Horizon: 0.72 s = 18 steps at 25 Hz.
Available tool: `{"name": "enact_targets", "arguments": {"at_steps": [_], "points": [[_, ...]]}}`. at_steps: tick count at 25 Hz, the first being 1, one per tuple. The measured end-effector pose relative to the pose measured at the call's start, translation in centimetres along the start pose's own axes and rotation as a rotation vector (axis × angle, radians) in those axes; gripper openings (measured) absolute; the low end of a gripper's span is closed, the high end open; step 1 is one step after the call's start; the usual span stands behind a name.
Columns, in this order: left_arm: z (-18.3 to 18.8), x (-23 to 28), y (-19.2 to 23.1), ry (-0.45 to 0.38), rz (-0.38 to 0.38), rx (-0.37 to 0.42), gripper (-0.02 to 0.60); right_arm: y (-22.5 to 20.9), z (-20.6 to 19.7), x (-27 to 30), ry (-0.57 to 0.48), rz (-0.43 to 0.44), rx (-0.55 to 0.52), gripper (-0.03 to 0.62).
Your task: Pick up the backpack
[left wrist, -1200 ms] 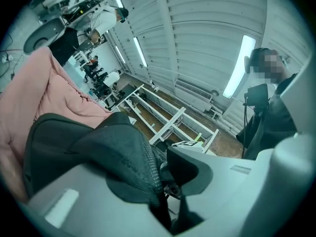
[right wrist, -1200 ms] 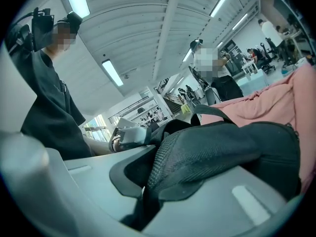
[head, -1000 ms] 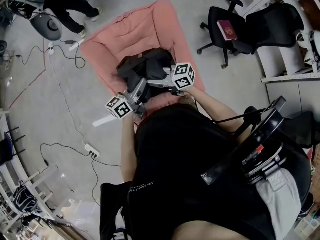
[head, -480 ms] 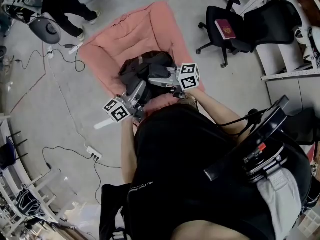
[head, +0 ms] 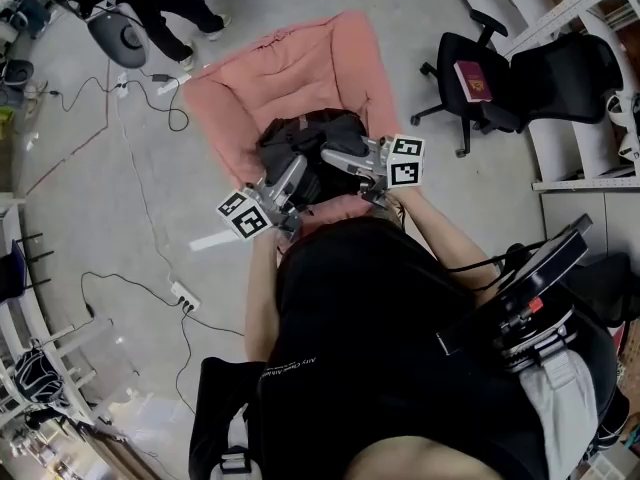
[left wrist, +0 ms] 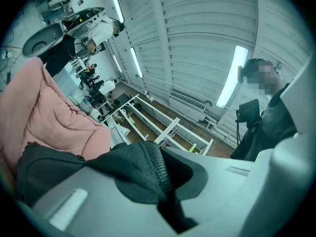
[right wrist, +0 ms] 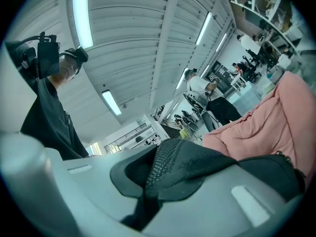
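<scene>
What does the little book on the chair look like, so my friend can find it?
Find the black office chair at the top right of the head view. On its seat lies the book, small, flat and dark red. Nothing else on that chair is red; the big cushion on the floor is pale pink.

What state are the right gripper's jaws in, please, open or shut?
Shut on the backpack strap. The right gripper view shows the jaws of the right gripper pinching the black mesh strap between them.

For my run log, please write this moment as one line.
left gripper: jaws just closing, shut on strap | right gripper: jaws shut on strap | backpack: over cushion, contact unclear
</scene>
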<state>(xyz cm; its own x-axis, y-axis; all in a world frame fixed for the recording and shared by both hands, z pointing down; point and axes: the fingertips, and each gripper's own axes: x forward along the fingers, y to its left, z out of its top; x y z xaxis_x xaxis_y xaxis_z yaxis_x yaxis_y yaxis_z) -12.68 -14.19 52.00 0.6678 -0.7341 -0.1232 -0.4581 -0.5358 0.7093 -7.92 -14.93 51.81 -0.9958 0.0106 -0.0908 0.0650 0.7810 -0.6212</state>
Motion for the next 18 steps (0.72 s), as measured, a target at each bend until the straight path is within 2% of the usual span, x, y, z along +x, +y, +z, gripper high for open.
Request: {"name": "enact_targets", "arguments": {"at_steps": [5, 8, 13, 18], "points": [[3.1, -0.2, -1.7, -0.022, -0.002, 0.064, 0.018, 1.8, 2.9, 1.1, -0.029, 0.024, -0.075, 0.040], [5.7, 0.2, -3.5, -0.019, -0.021, 0.130, 0.020, 3.4, 5.6, 1.7, -0.053, 0.041, -0.147, 0.040], [9.6, 1.0, -8.5, -0.019, -0.092, 0.309, 0.020, 7.0, 10.4, 2.0, -0.105, 0.035, -0.281, 0.041], [14.3, 1.3, -13.4, -0.035, -0.107, 0.477, 0.023, 11.4, 15.0, 3.0, -0.120, 0.044, -0.418, 0.044]]}}
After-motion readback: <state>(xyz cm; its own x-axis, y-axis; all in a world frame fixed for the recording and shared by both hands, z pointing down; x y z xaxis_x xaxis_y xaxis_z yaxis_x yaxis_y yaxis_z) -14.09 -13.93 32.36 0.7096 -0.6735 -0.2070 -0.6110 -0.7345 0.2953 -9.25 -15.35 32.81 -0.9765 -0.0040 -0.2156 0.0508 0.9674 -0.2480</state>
